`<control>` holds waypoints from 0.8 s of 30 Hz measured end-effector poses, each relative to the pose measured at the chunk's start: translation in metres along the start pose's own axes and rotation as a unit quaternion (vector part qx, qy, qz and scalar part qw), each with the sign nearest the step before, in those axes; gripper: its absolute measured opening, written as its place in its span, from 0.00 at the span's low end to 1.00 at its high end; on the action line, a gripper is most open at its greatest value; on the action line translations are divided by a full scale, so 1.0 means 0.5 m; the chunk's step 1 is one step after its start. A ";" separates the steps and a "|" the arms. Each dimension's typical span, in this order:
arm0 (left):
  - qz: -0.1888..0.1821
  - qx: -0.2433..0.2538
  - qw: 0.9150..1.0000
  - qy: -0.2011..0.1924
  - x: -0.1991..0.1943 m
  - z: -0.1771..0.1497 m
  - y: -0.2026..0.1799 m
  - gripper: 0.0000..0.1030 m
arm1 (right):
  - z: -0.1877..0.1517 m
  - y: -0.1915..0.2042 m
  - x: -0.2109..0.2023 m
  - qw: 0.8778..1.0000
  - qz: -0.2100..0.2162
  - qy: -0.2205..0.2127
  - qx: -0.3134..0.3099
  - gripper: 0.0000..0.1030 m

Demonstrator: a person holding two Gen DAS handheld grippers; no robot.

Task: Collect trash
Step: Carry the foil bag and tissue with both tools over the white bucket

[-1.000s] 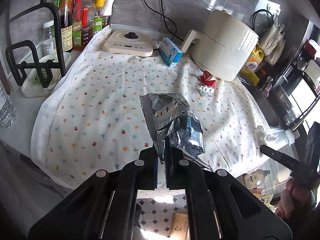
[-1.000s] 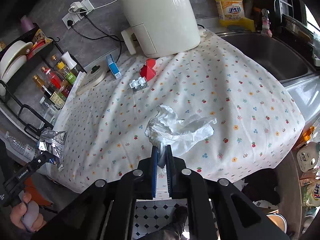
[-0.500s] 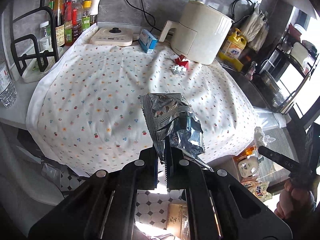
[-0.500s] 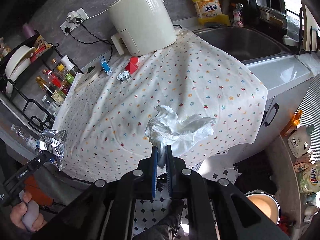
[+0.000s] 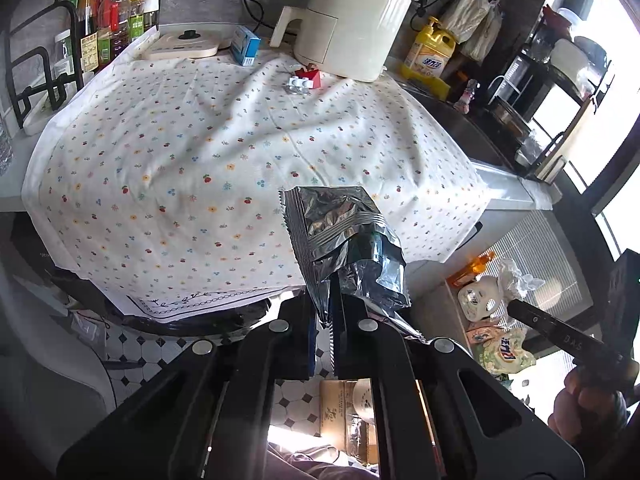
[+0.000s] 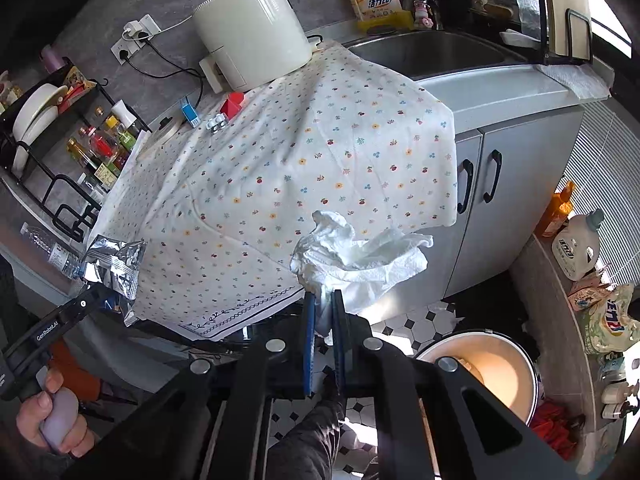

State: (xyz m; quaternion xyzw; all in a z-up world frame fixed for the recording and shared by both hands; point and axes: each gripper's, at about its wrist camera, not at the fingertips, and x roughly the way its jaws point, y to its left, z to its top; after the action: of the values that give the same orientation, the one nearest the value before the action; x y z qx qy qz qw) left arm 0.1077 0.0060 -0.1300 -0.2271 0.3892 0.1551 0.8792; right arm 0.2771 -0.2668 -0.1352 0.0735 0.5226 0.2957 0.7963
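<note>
Left gripper (image 5: pixel 325 312): jaws clamped on the crumpled foil wrapper (image 5: pixel 344 240), held in the air off the front edge of the surface. Right gripper (image 6: pixel 323 316): jaws clamped on the wadded white tissue (image 6: pixel 360 256), held beyond the surface's front right corner, above the tiled floor (image 6: pixel 416 320). Floral cloth (image 5: pixel 200 152) covers the surface; red block (image 5: pixel 310 76) sits near its back edge beside the cream appliance (image 5: pixel 352 24).

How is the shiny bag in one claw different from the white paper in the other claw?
The foil bag is silver and mirror-like; the tissue is plain matte white. The bag has flat panels, sharp creases and a zigzag edge; the tissue is a soft, rumpled wad. The left gripper holds the bag; the right gripper holds the tissue. Both are crumpled trash, each pinched at its lower end and lifted off the flowered cloth.
</note>
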 end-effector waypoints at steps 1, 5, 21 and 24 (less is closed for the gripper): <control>-0.004 0.005 1.000 0.003 0.004 -0.010 -0.015 0.06 | -0.012 -0.012 -0.005 1.000 -0.002 0.002 0.002 0.09; -0.018 0.025 0.999 0.024 0.024 -0.050 -0.069 0.06 | -0.064 -0.062 -0.026 1.000 -0.014 0.012 0.014 0.09; -0.080 0.107 0.985 0.109 0.112 -0.201 -0.257 0.06 | -0.228 -0.220 -0.082 0.995 -0.058 0.043 0.070 0.12; -0.082 0.120 0.982 0.121 0.125 -0.210 -0.276 0.06 | -0.242 -0.240 -0.076 0.993 -0.058 0.051 0.085 0.24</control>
State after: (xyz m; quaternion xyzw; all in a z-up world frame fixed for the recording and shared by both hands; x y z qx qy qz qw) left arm 0.1457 -0.1598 -0.2013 -0.1686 0.4880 0.0060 0.8564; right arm 0.2080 -0.4086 -0.2101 0.0950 0.5890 0.2065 0.7755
